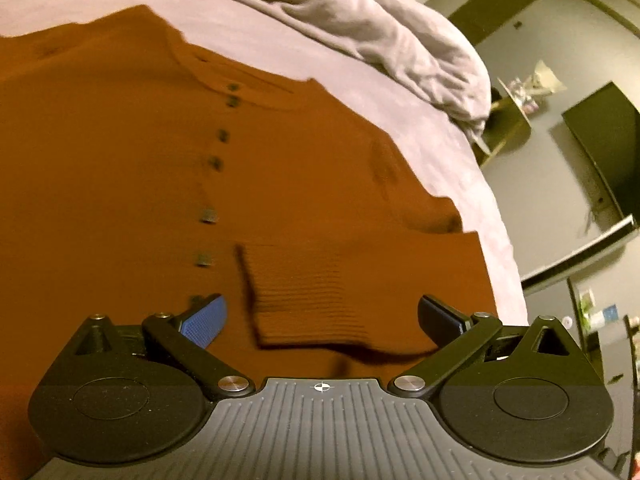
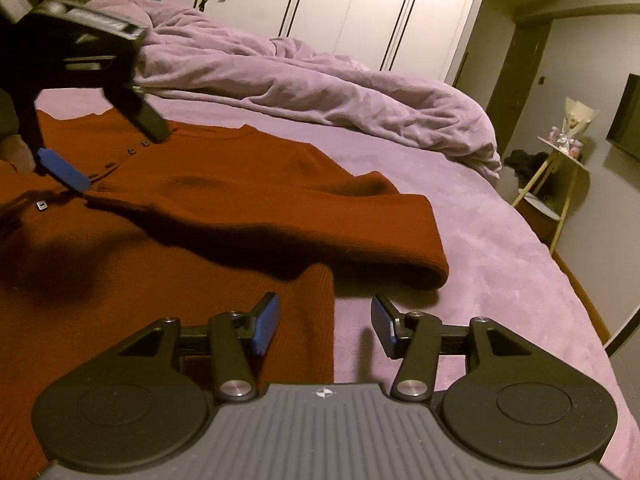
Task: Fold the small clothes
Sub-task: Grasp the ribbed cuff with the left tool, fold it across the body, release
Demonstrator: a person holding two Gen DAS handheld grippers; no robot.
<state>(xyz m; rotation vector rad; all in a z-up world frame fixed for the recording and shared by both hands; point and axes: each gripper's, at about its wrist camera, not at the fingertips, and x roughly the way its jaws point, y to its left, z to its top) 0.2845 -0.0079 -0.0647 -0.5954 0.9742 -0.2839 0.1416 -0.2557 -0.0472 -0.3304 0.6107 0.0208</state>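
A rust-orange knit cardigan [image 1: 120,168] with a row of dark buttons lies flat on the purple bed sheet [image 1: 460,152]. Its sleeve is folded across the body, ribbed cuff [image 1: 308,300] lying between my left fingers. My left gripper [image 1: 320,316] is open just above the cuff, holding nothing. In the right wrist view the cardigan [image 2: 200,200] lies at the left with the folded sleeve [image 2: 340,236] across it. My right gripper [image 2: 324,324] is open and empty over the cardigan's side edge. The left gripper [image 2: 100,152] hovers open over the button row.
A crumpled lilac duvet [image 2: 300,80] lies along the far side of the bed. White wardrobe doors [image 2: 340,4] stand behind. A small round side table [image 2: 560,152] with a bouquet stands right of the bed, below a dark TV [image 2: 628,116].
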